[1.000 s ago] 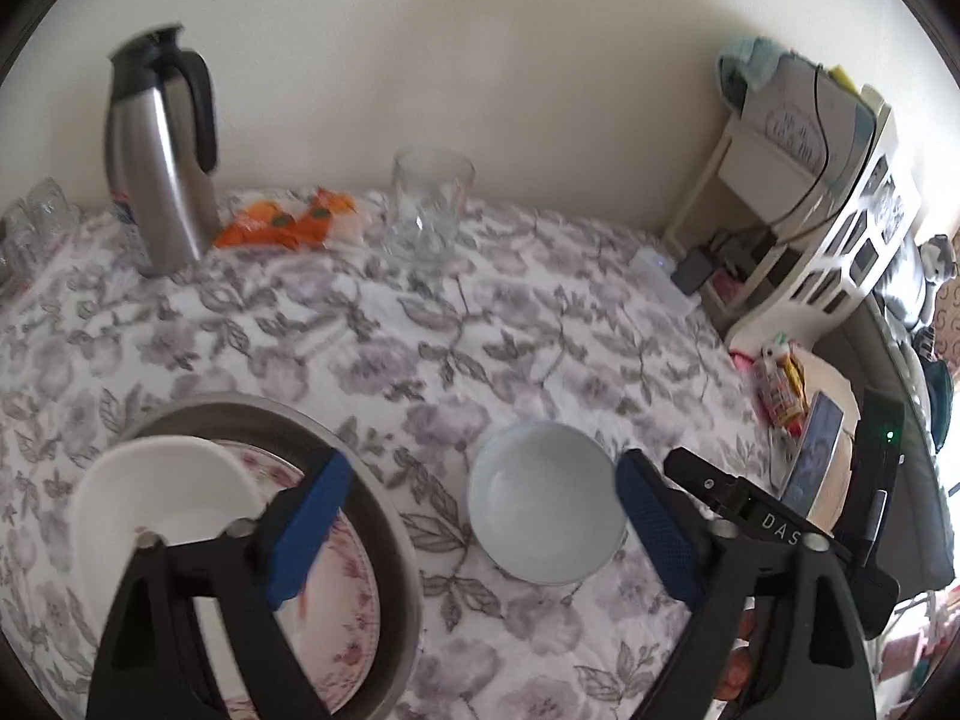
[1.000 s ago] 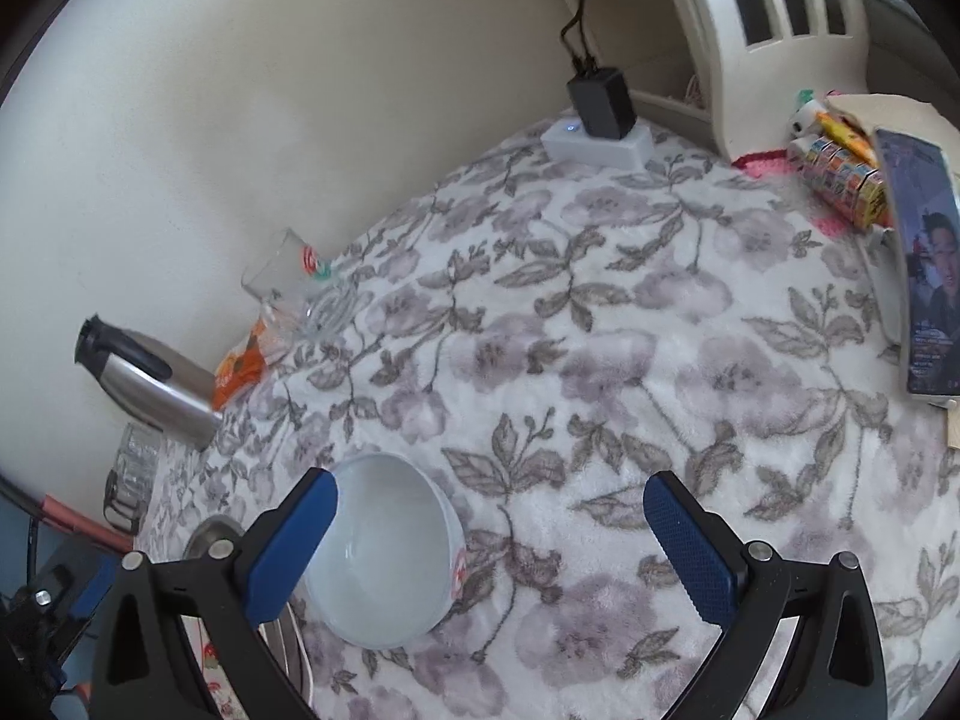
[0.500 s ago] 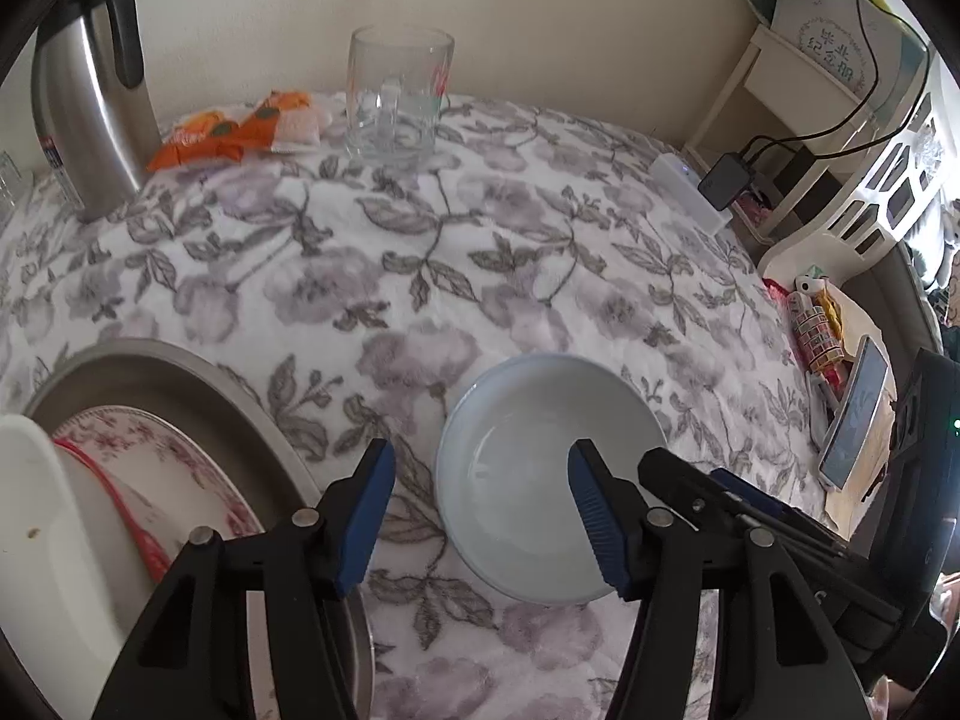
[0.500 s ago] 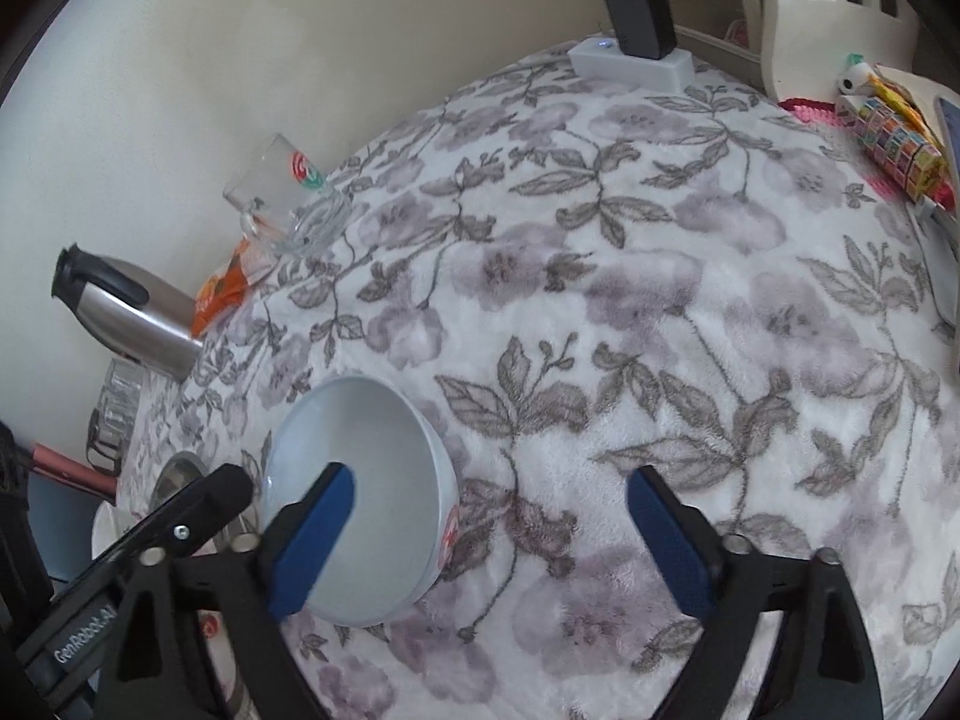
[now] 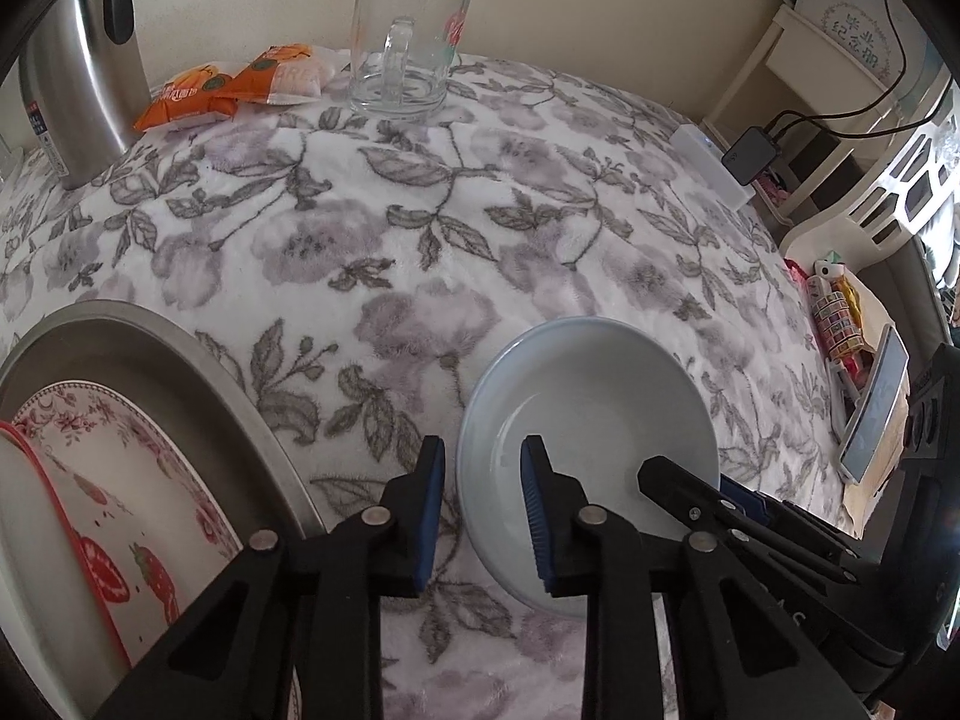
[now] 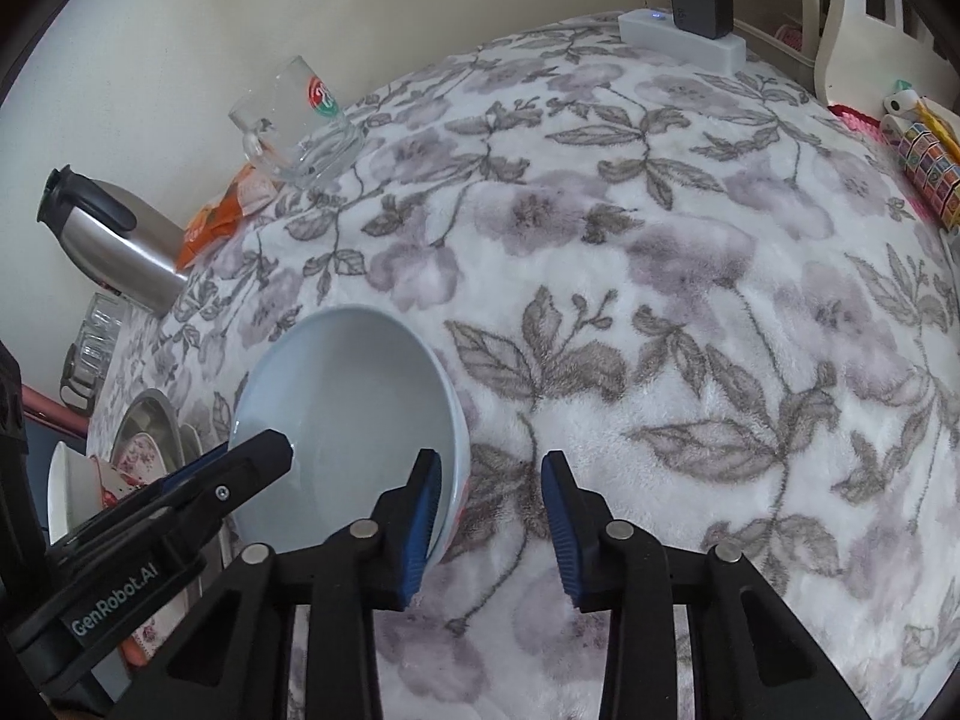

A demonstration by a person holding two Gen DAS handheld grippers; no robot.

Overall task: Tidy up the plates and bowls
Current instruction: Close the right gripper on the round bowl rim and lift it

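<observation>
A pale blue bowl (image 5: 591,414) sits on the flowered cloth; it also shows in the right wrist view (image 6: 354,414). My left gripper (image 5: 483,507) straddles the bowl's near left rim, one pad inside and one outside, with a gap still showing. My right gripper (image 6: 492,525) straddles the bowl's right rim the same way, jaws partly closed with a gap. A steel basin (image 5: 198,372) at the left holds a floral plate (image 5: 120,480) and a white dish (image 5: 18,516).
A glass mug (image 5: 408,48), an orange snack packet (image 5: 234,87) and a steel thermos (image 5: 84,78) stand by the far wall. A white power strip with a black adapter (image 6: 690,18) lies at the far right. A phone (image 5: 876,414) and shelf lie off the right edge.
Both grippers have moved down to the bowl and narrowed from wide open, each now around a side of its rim. The bowl has not moved.
</observation>
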